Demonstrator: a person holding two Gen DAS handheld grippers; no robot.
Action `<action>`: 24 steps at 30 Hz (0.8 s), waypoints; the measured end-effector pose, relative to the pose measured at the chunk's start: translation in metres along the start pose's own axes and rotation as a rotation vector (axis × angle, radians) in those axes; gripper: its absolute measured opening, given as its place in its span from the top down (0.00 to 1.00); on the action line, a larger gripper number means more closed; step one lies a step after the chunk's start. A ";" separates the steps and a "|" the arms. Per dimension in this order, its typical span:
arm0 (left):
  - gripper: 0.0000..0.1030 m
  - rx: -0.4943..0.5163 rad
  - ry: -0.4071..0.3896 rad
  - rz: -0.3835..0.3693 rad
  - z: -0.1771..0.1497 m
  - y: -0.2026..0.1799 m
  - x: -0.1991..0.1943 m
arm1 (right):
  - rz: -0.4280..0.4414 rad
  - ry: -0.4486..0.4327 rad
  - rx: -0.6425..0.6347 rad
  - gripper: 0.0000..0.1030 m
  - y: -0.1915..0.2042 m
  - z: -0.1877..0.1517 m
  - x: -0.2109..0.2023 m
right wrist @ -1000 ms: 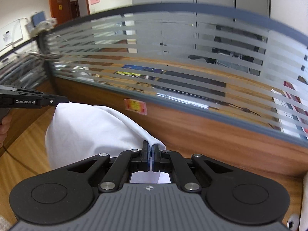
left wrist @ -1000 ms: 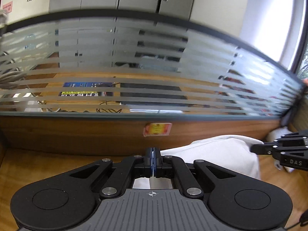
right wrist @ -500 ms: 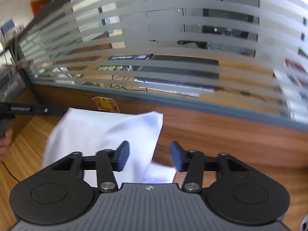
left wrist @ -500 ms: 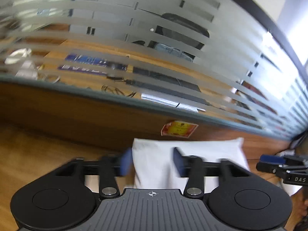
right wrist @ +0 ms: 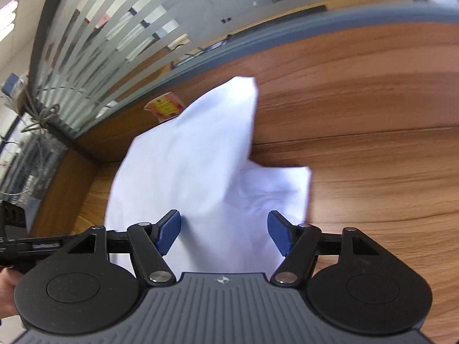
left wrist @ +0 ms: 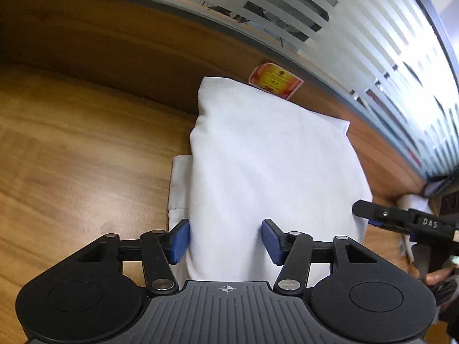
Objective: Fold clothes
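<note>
A white garment (left wrist: pixel 266 157) lies folded on the wooden desk, its far edge resting against the partition's wooden base. A lower layer (left wrist: pixel 178 186) peeks out on its left. My left gripper (left wrist: pixel 226 240) hovers over the near edge. Its jaws are closing, the cloth lies under the gap, and the blue pads do not press it. In the right wrist view the garment (right wrist: pixel 195 157) has a top flap still puffed up. My right gripper (right wrist: pixel 224 234) hangs over the near edge, jaws closing, pads off the fabric. Each gripper shows in the other's view: the right (left wrist: pixel 401 220), the left (right wrist: pixel 28 246).
A wooden partition (left wrist: pixel 114 46) topped with striped frosted glass (left wrist: pixel 358 43) stands close behind the garment and bears a red and yellow sticker (left wrist: pixel 274 79). A small white item (left wrist: pixel 413 203) lies at the far right. Bare desk (right wrist: pixel 373 172) extends right of the garment.
Both grippers were shut on the raised white cloth. They opened and let it go, then sank toward the desk and tipped downward. The cloth dropped over its lower layer.
</note>
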State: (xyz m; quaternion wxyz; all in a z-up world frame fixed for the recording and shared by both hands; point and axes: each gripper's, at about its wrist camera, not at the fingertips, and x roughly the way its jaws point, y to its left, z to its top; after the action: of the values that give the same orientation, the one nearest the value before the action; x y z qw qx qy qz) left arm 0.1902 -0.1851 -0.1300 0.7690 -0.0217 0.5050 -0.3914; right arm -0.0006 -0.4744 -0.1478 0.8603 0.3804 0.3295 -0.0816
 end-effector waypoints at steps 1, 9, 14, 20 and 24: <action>0.52 0.006 -0.004 0.002 0.002 -0.001 0.000 | 0.007 -0.001 0.014 0.56 0.000 -0.001 0.000; 0.62 0.074 -0.008 -0.013 0.007 -0.012 0.002 | -0.080 -0.046 0.047 0.72 0.022 -0.017 -0.020; 0.59 0.122 0.029 0.051 0.009 -0.022 0.029 | -0.183 -0.067 0.049 0.66 0.012 -0.030 -0.001; 0.58 0.136 0.005 0.063 0.013 -0.024 0.020 | -0.271 -0.060 -0.038 0.58 0.033 -0.027 -0.004; 0.58 0.199 -0.103 0.055 0.013 -0.035 -0.012 | -0.382 -0.108 -0.213 0.56 0.062 -0.018 -0.026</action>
State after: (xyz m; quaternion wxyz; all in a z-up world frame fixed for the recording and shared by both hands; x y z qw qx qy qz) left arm 0.1780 -0.2063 -0.1002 0.8027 0.0484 0.4238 -0.4167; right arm -0.0053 -0.4209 -0.1034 0.8809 0.2133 0.3557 -0.2280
